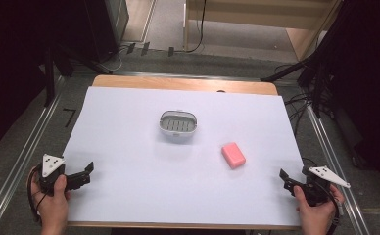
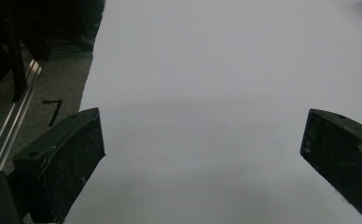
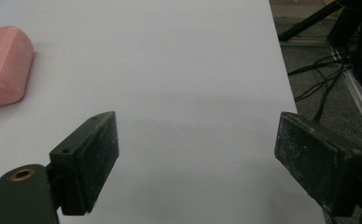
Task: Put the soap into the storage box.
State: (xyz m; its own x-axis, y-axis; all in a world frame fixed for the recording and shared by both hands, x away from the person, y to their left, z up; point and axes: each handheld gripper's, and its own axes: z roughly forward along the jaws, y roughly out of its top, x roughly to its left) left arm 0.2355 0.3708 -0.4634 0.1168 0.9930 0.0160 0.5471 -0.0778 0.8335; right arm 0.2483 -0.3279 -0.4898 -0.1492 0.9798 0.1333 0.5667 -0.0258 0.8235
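Note:
A pink bar of soap (image 1: 233,155) lies on the white table cover (image 1: 129,147), right of centre. A grey oval soap dish (image 1: 178,125) with a slotted bottom stands in the middle, behind and left of the soap. My left gripper (image 1: 86,172) rests at the front left edge, held by a hand, jaws wide apart with nothing between them (image 2: 202,140). My right gripper (image 1: 287,179) rests at the front right edge, also open and empty (image 3: 198,140). In the right gripper view the soap (image 3: 4,65) lies at the far left, ahead of the jaws.
Metal rails (image 1: 19,161) run along both sides of the table. Cables (image 1: 300,105) lie on the floor at the right, and a wooden bench (image 1: 256,19) stands beyond the far edge. Dark stands (image 1: 51,58) rise at the back left.

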